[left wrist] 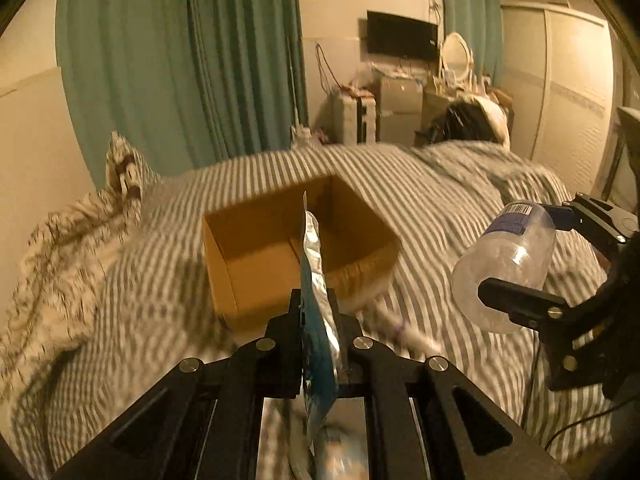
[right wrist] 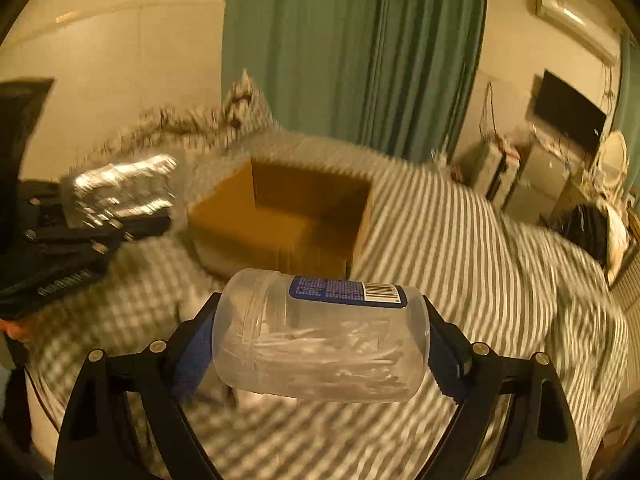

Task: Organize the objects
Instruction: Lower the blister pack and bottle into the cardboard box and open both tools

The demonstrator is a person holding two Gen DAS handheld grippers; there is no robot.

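a: what does the left gripper (left wrist: 314,312) hold?
b: a thin foil packet (left wrist: 316,280), silver and blue, pinched edge-on above the open cardboard box (left wrist: 256,256).
a: and the right gripper (right wrist: 320,344)?
b: clamped across a clear plastic jar (right wrist: 320,336) lying sideways, blue label up, over the striped bedding (right wrist: 460,240).

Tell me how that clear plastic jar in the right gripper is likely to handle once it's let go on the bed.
The clear plastic jar looks almost empty, so probably light. It lies sideways across the right gripper, and its round wall would likely roll on the striped bedding. The thin wall may flex if squeezed hard.
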